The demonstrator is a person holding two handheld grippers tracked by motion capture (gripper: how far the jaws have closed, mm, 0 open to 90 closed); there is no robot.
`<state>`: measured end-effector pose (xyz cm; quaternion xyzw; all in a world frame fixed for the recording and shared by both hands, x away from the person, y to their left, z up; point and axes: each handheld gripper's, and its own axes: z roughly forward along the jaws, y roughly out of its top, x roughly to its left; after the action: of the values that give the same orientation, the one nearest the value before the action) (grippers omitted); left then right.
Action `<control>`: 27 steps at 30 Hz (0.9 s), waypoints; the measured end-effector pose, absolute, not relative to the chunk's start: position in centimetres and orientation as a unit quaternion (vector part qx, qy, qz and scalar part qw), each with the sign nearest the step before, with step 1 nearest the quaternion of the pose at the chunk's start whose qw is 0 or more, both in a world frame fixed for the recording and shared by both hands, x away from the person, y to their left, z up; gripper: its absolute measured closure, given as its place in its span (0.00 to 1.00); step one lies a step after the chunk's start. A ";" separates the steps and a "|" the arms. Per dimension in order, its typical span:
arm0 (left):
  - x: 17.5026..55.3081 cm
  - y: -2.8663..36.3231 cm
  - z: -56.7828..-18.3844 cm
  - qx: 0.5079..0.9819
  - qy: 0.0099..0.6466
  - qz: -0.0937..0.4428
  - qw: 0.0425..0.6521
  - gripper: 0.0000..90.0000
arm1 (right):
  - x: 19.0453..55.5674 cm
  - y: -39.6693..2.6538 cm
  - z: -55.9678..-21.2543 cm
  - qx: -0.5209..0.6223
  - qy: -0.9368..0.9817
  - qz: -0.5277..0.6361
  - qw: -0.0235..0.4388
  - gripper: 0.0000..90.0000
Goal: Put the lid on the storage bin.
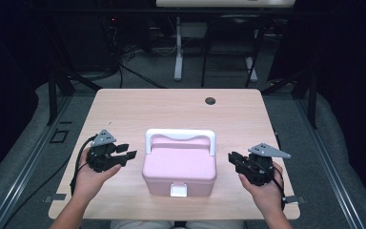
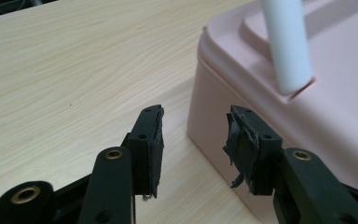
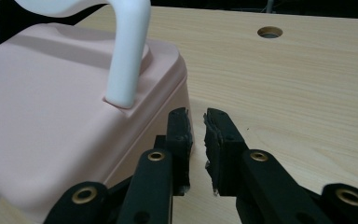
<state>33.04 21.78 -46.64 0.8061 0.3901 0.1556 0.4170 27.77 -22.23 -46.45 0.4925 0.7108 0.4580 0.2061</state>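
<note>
No text, label, brand or number is showing readably on any surface in these views.

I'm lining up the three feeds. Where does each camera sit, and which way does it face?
High view: above the near edge, facing forward and down on table and pink box; forearms, left claw, right claw.
Left gripper view: on that claw, facing the box's corner.
Right gripper view: on that claw, likewise.
Shared: box, white handle.
</note>
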 end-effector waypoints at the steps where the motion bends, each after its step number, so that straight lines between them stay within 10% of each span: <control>1: 33.1 21.9 -46.8 0.806 0.392 0.155 0.416 0.61 | 27.8 -22.3 -46.5 0.494 0.711 0.457 0.206 0.88; 27: 33.0 24.8 -51.6 0.778 0.442 0.163 0.416 0.55 | 29.3 -23.1 -49.4 0.511 0.715 0.429 0.208 0.84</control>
<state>33.01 24.77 -51.57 0.7779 0.4416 0.1630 0.4163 29.27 -23.05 -49.39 0.5109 0.7153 0.4292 0.2075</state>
